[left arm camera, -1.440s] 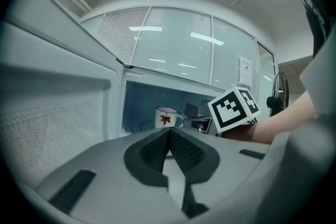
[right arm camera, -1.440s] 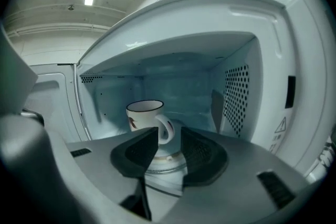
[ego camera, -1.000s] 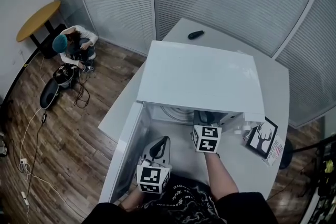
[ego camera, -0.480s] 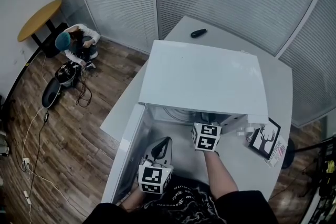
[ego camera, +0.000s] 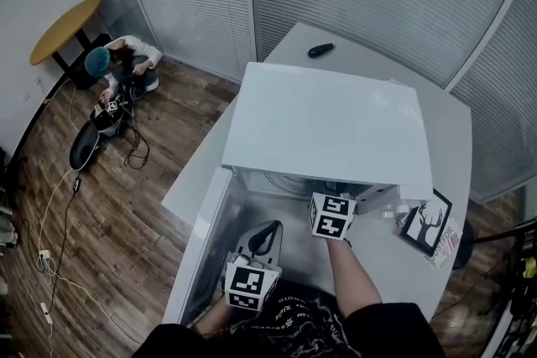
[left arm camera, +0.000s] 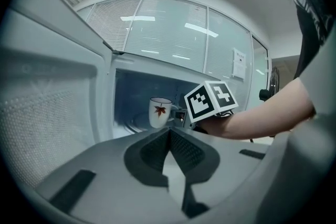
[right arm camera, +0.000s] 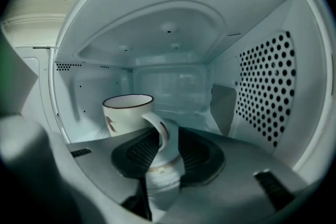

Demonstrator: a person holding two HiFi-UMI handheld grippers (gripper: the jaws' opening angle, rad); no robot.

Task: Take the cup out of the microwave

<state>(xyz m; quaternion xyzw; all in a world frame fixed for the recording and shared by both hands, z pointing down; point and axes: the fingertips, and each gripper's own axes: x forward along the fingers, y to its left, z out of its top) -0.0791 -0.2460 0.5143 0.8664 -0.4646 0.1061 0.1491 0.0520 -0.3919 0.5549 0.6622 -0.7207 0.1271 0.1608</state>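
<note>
The cup point(right arm camera: 128, 113) stands upright inside the microwave point(ego camera: 323, 126), long axis vertical and mouth up. Its handle point(right arm camera: 160, 131) points straight out at the open front — right between the jaws of my right gripper point(right arm camera: 163, 139). Those jaws have just been closing, but they are apart, with a gap beside the handle and nothing clamped.

My left gripper point(left arm camera: 169, 132) hangs outside the opening, jaws together and empty.

The microwave sits mid-desk point(ego camera: 445, 138), its door point(ego camera: 205, 239) swung toward the desk's left edge.

In the head view the microwave's top hides the cup. In the right gripper view my jaws cover its base, and its inside is out of sight — contents I cannot tell.
</note>
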